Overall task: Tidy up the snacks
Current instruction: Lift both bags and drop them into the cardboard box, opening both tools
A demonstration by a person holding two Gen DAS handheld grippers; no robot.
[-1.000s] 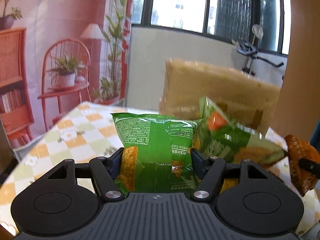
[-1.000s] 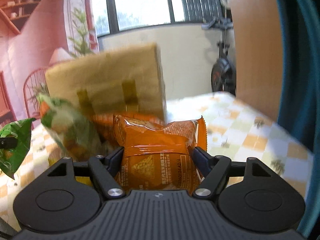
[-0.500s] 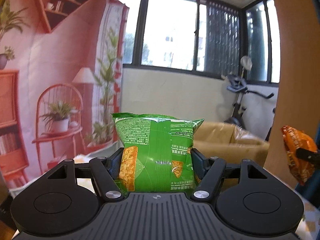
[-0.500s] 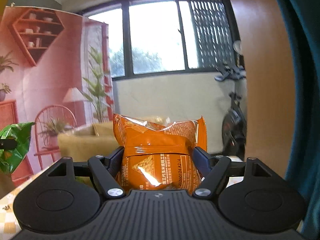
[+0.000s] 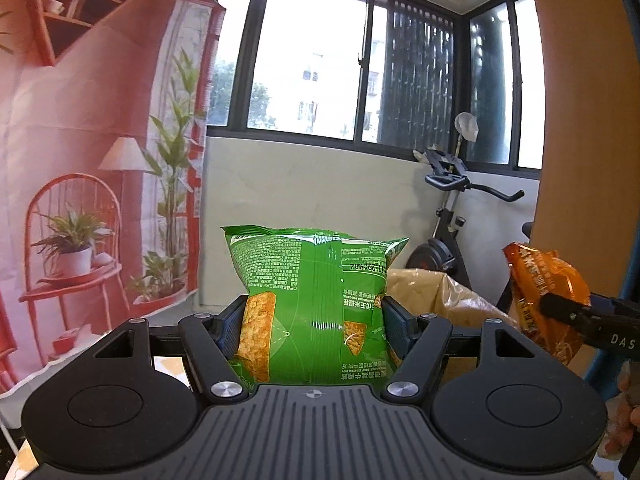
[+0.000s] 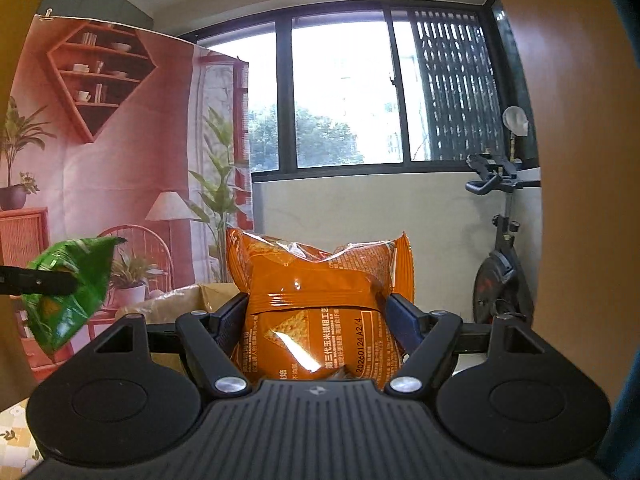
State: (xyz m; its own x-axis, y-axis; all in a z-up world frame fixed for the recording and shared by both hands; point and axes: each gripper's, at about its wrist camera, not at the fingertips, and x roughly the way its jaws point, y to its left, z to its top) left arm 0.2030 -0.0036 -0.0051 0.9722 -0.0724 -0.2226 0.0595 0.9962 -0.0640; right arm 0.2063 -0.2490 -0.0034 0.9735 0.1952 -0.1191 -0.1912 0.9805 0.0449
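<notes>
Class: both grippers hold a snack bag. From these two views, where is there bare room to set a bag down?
Little surface shows. Bare checked tablecloth shows at the right view's lower left corner. The open box lies behind the green bag, its inside hidden. The orange bag and both grippers block the rest.

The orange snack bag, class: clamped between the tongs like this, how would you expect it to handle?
The orange snack bag is probably light and air-puffed: it bulges between the right tongs. Its glossy film looks slippery, so it might slide. The pinched waist suggests it yields easily; the chips inside could crush.
</notes>
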